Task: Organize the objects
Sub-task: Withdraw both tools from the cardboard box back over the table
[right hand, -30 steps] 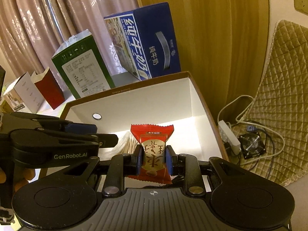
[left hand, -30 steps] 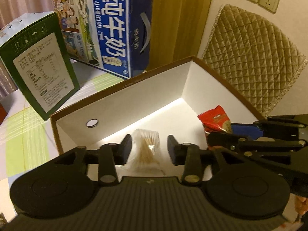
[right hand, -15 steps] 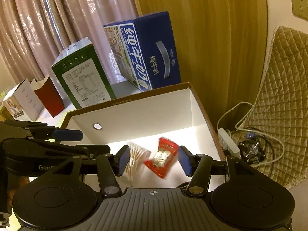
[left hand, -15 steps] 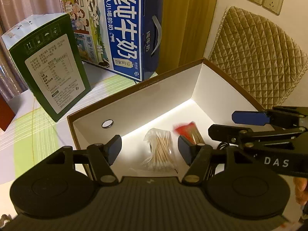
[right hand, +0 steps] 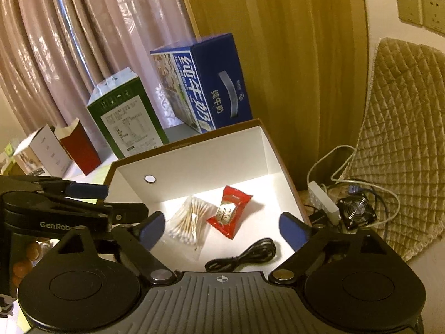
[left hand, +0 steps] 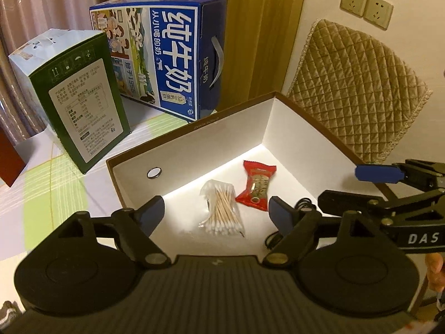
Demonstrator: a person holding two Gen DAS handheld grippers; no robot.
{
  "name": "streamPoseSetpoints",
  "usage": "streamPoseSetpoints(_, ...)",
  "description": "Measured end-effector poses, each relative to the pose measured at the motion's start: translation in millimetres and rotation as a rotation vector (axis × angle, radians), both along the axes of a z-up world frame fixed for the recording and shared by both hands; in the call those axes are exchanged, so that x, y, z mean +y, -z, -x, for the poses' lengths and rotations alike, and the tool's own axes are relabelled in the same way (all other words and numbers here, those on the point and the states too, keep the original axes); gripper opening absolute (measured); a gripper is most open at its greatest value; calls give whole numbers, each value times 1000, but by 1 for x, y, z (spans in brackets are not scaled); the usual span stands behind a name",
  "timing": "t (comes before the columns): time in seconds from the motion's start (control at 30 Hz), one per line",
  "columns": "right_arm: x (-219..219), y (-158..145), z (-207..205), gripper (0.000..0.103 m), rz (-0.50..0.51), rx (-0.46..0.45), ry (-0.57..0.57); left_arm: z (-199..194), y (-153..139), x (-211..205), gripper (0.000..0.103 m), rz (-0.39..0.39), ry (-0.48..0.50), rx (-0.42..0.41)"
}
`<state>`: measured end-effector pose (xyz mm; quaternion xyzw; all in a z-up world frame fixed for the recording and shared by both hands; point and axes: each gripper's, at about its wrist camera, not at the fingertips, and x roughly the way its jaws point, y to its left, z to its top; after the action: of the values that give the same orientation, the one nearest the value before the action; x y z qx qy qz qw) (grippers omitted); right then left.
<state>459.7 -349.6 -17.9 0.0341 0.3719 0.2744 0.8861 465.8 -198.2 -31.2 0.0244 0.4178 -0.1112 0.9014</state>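
Red foil catches the light on the white floor of the box: the snack packet (right hand: 229, 211) now lies flat there, ahead of the right gripper (right hand: 222, 229) and a little beyond the gap between its fingers. A second ago that packet was clamped upright between those same fingers; half a second ago it was dropping free as they parted. Now they stand wide apart with nothing between them, so the release is done.

Touching the packet's left edge is the bag of cotton swabs (right hand: 189, 222), ahead of the right gripper's left finger. It was between the left gripper's half-closed fingers a second ago, whether gripped is unclear, and has been let go as well. In the left wrist view the swabs (left hand: 222, 211) lie just forward of the gap between the left gripper (left hand: 217, 213) fingers, which are also spread wide and empty, with the packet (left hand: 257, 185) beyond and to the right.

Nearer than both, close under the right gripper's fingers, a coiled black cable (right hand: 242, 256) rests on the box floor. The brown-rimmed box (right hand: 194, 142) holds all three things.

Both deliveries look complete, I judge, and both grippers sit higher than before, free to fetch whatever remains outside. Beyond the far wall stand a green carton (right hand: 125, 117) and a blue milk carton (right hand: 205, 83).
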Motion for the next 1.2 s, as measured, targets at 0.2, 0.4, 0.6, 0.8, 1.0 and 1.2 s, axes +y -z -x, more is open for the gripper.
streamPoseSetpoints(0.2, -10, -11, 23, 99, -15, -2, 14, 24, -14, 2, 84, 13, 3, -17)
streamPoseSetpoints(0.4, -20, -21, 43, 101, -42, -7, 28, 52, -29, 4, 87, 24, -10, -39)
streamPoseSetpoints(0.6, -26, -28, 62, 101, -51, -10, 39, 79, -41, 6, 89, 32, -28, -54)
streamPoseSetpoints(0.8, -29, -33, 82, 101, -55, -11, 41, 104, -46, 6, 90, 30, -43, -52)
streamPoseSetpoints(1.0, -29, -34, 103, 101, -57, -2, 42, 126, -49, 5, 91, 37, -48, -50)
streamPoseSetpoints(1.2, -28, -33, 122, 101, -57, 9, 43, 147, -52, 8, 92, 40, -53, -48)
